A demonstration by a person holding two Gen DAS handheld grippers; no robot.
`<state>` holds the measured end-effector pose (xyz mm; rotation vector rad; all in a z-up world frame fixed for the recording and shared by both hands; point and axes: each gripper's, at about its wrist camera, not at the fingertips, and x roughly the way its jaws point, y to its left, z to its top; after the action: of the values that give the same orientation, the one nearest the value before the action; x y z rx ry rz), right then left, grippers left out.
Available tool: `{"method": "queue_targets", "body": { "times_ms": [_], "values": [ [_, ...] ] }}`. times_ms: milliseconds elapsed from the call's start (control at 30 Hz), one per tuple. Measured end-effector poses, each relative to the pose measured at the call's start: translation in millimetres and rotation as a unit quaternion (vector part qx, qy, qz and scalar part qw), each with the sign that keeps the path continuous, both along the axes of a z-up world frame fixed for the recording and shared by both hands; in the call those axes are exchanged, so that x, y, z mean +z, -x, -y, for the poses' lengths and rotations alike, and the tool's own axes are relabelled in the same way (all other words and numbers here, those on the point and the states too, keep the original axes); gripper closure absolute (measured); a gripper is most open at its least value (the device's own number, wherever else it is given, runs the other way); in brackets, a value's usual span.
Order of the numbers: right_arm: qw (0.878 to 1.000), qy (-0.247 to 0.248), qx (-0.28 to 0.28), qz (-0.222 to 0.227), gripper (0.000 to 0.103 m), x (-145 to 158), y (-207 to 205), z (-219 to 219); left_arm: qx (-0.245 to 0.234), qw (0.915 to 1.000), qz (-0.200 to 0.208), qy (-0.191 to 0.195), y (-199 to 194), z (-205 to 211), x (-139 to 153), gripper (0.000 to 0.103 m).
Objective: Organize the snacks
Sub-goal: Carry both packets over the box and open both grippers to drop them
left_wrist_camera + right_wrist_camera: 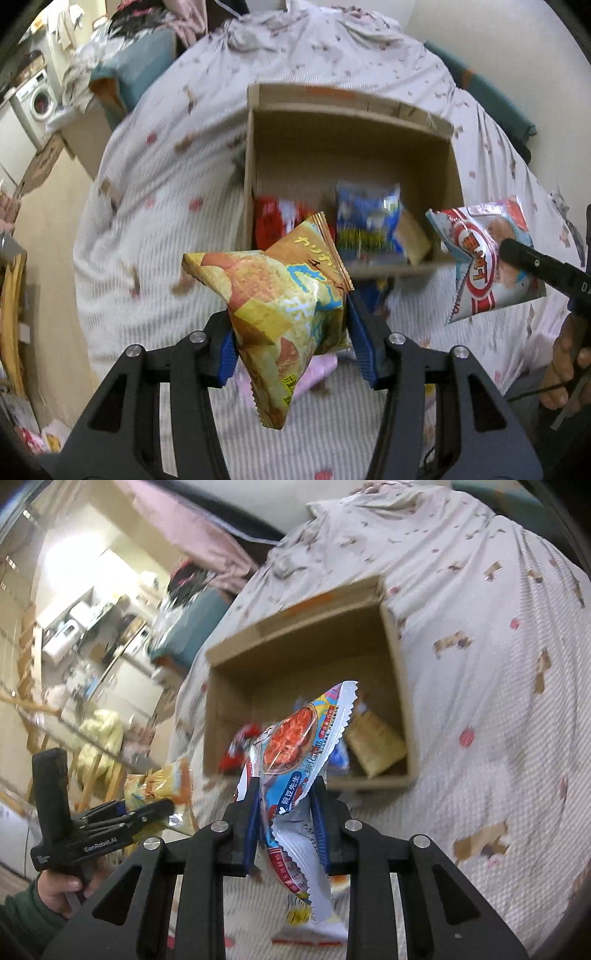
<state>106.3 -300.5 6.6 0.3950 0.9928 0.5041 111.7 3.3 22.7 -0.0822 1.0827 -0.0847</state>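
Observation:
My left gripper (291, 343) is shut on a yellow-orange snack bag (280, 299) and holds it in the air just short of an open cardboard box (354, 110) on the bed. My right gripper (284, 816) is shut on a blue, white and red snack bag (295, 760), also in the air before the box (295, 627). That bag also shows at the right of the left wrist view (487, 258). The yellow bag shows at the left of the right wrist view (162, 790). Inside the box lie a red bag (273, 221), a blue bag (369, 221) and a tan packet (373, 742).
The box sits on a white bedspread (166, 184) with small brown and red patterns. More packets lie on the bed under the grippers (314, 930). Off the bed's left side are a washing machine (37, 99), piled clothes and wooden furniture (48, 709).

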Motion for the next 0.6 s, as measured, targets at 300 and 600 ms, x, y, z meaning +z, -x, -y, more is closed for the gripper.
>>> {"method": "queue_targets", "body": {
  "times_ms": [300, 600],
  "values": [
    [1.000, 0.013, -0.008, 0.001, 0.076, 0, -65, -14, 0.002, 0.9996, 0.016, -0.021, -73, 8, -5, 0.055],
    [1.000, 0.008, -0.010, -0.014, 0.076, -31, -111, -26, -0.017, 0.9990, 0.020, -0.036, -107, 24, -30, 0.055]
  ]
}}
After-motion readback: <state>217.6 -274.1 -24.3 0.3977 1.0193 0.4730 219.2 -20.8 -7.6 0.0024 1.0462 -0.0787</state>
